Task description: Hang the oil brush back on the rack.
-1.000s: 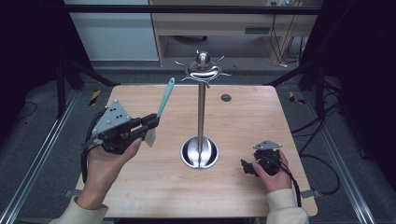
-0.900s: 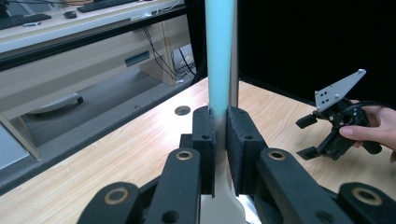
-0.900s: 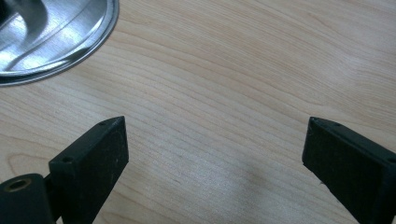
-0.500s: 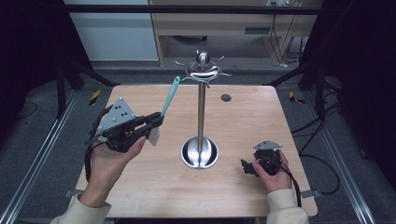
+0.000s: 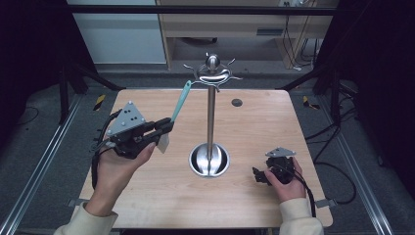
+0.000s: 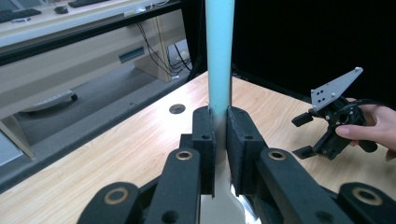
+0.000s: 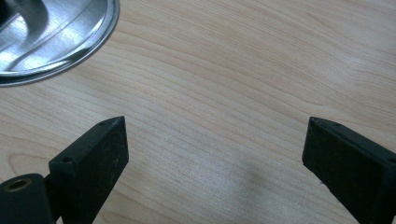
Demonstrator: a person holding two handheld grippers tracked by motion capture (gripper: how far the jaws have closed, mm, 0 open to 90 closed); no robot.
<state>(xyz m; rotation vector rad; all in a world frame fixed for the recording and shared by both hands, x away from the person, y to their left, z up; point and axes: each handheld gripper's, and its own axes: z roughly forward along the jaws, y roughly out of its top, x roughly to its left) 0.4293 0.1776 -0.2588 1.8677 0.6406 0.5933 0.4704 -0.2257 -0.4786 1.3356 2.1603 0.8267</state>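
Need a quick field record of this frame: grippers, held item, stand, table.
left gripper: shut on the utensil, raised above the table
utensil: light blue handle up, pale blade below the jaws
right gripper: open, nothing between the jaws, low over the wood
stand: metal pole, round base, hooks on top
table: light wood, small round hole near the far edge
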